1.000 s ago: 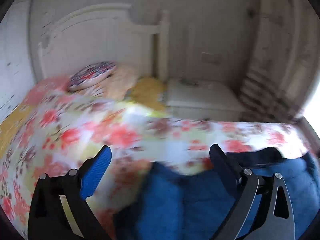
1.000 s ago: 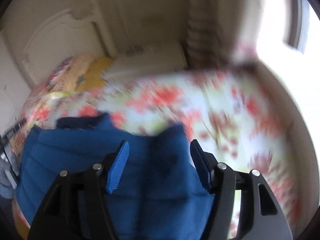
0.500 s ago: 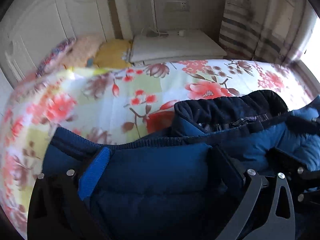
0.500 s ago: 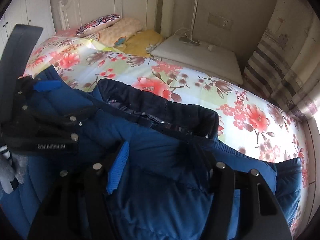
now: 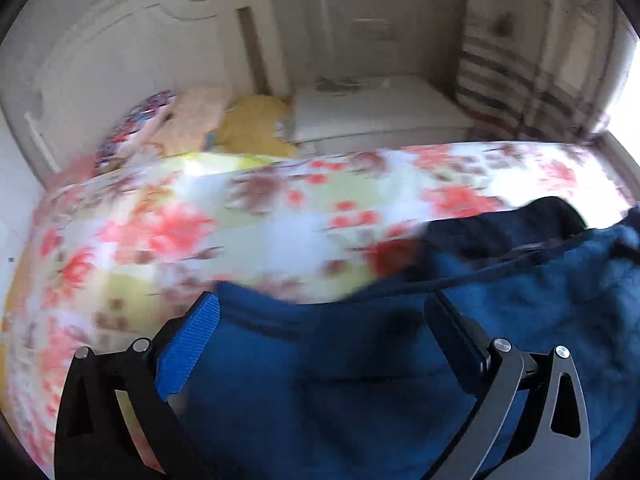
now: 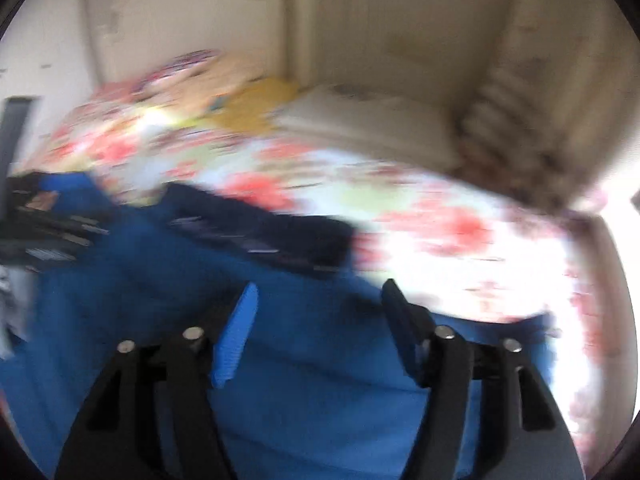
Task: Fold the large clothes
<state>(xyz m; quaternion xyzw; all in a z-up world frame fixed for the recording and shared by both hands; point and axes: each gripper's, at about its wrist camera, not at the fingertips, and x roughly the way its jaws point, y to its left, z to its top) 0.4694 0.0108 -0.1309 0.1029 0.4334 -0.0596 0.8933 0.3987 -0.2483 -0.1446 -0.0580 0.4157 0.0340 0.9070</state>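
Note:
A blue padded jacket [image 5: 360,380] lies spread on the flowered bed sheet [image 5: 240,220], its dark collar [image 5: 500,228] toward the far side. My left gripper [image 5: 322,312] hovers open over the jacket's near edge, and the cloth shows between its fingers without being pinched. In the right wrist view the jacket [image 6: 320,400] fills the foreground. My right gripper [image 6: 320,292] is above it with its jaws opening and not pressing on the cloth. Both views are blurred by motion. The left gripper [image 6: 40,232] shows as a dark frame at the left edge.
A white headboard [image 5: 120,60] and pillows [image 5: 136,124] stand at the bed's far left. A white nightstand [image 5: 380,112] sits beside the bed, with a striped curtain [image 5: 520,80] to its right. Bright window light falls on the sheet [image 6: 520,260] at the right.
Both grippers have swung across the bed and now sit over the jacket. The jacket's edge has come between the left fingers. Both pairs of jaws have stayed apart.

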